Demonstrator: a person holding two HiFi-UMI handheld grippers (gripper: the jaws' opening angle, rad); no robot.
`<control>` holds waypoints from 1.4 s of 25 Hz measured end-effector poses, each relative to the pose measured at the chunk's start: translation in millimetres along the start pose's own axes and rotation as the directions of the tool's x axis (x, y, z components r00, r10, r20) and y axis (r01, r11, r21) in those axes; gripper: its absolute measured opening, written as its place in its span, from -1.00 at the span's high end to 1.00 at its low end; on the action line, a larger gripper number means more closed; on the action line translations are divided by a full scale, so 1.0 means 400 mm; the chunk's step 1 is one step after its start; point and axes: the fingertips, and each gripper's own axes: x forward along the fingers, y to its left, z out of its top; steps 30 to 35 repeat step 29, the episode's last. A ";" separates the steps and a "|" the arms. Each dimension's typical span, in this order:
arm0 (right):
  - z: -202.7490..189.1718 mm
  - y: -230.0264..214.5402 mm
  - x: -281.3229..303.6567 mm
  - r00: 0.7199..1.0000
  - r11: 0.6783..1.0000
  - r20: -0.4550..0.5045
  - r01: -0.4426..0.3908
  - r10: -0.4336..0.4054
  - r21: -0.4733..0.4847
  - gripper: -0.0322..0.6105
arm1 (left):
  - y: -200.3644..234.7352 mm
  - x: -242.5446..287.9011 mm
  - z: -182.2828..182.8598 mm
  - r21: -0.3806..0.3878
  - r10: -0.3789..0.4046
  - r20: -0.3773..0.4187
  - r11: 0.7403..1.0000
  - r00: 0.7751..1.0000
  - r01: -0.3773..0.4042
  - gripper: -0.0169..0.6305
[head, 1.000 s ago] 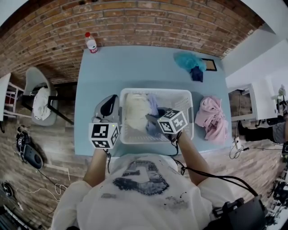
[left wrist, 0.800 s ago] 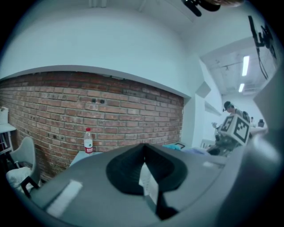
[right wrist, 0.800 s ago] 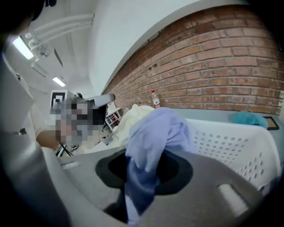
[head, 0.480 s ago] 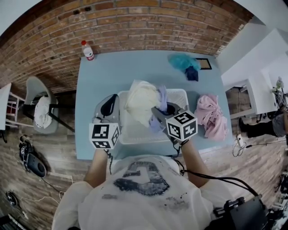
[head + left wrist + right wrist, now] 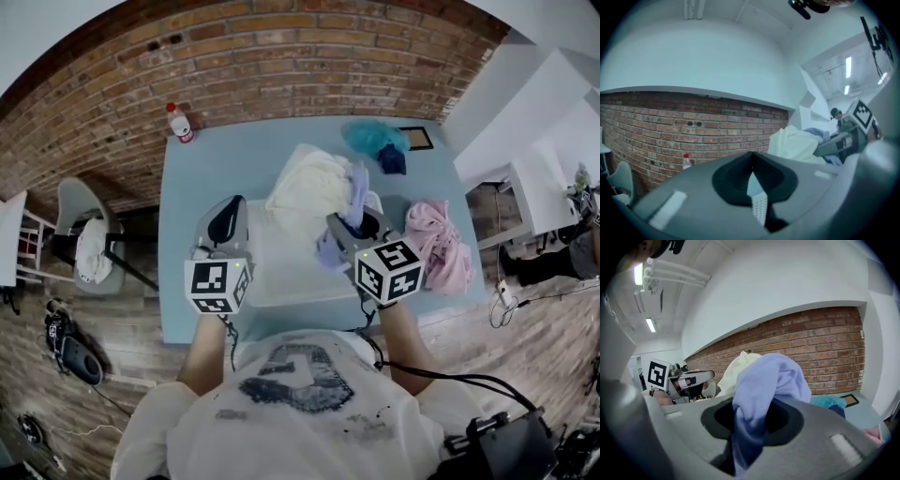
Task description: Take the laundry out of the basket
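A brick wall [image 5: 281, 56] runs behind a pale blue table [image 5: 206, 169]. A white mesh basket [image 5: 286, 272] sits at the table's near edge, directly in front of the person.

A cream cloth [image 5: 314, 183] is the biggest piece of laundry. It is bunched up above the far side of the basket, with its folds hanging toward the far rim. A lavender cloth [image 5: 354, 192] presses against its right side, with one end standing up and the other trailing down over the basket.

A crumpled pink cloth [image 5: 436, 244] lies on the table just to the right of the basket. At the far right corner a teal cloth [image 5: 375, 139] lies touching a smaller dark blue cloth [image 5: 392, 161].

The right gripper [image 5: 354, 228] is over the right half of the basket, and its jaws are clamped on the lavender cloth, which fills the gap between them and spills out above and below. I cannot tell whether the cream cloth is pinched there too.

The left gripper [image 5: 228, 214] is just outside the basket's left wall. Its jaw tips meet and nothing is caught between them — only table and basket mesh show through the gap lower down.

A small bottle [image 5: 178, 122] with a red cap stands upright at the table's far left corner, well apart from everything else.
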 end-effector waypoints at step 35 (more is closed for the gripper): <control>0.062 -0.048 -0.029 0.996 0.997 0.053 0.068 -0.066 -0.044 0.54 | -0.016 0.006 0.014 -0.009 0.040 -0.009 0.999 0.999 -0.041 0.98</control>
